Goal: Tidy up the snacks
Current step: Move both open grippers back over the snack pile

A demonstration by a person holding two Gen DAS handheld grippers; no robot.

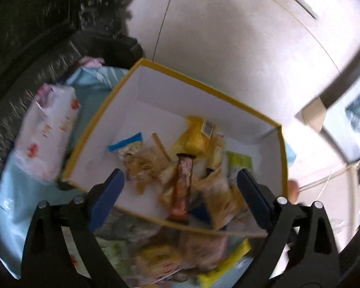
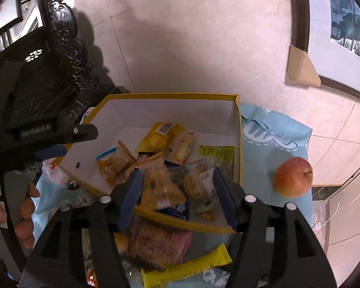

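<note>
Looking down from both handheld grippers, the scene centres on a yellow-rimmed box (image 2: 237, 129) with a white inside, standing on a pale blue cloth (image 2: 276, 132). A heap of wrapped snacks (image 2: 165, 165) already lies in its near half: a yellow packet, several clear biscuit packs, a long brown-and-pink bar (image 1: 183, 182) and a lime-green wrapper.

By my judgement the sorting is well along but not finished. More packets lie outside the box, just in front of its near wall: a pink pack of crackers (image 2: 156, 242) and a yellow bar (image 2: 187, 266). A white pack with red marks (image 1: 48, 139) lies beside the box's left wall, and an apple (image 2: 292, 177) sits apart on the cloth to the right.

The left gripper (image 1: 180, 192) hangs over the near edge of the box with its blue pads spread wide and nothing gripped; the bar lies below the gap. The right gripper (image 2: 177, 196) is about half open over the heap, its pads clear of the packets and holding nothing.
</note>
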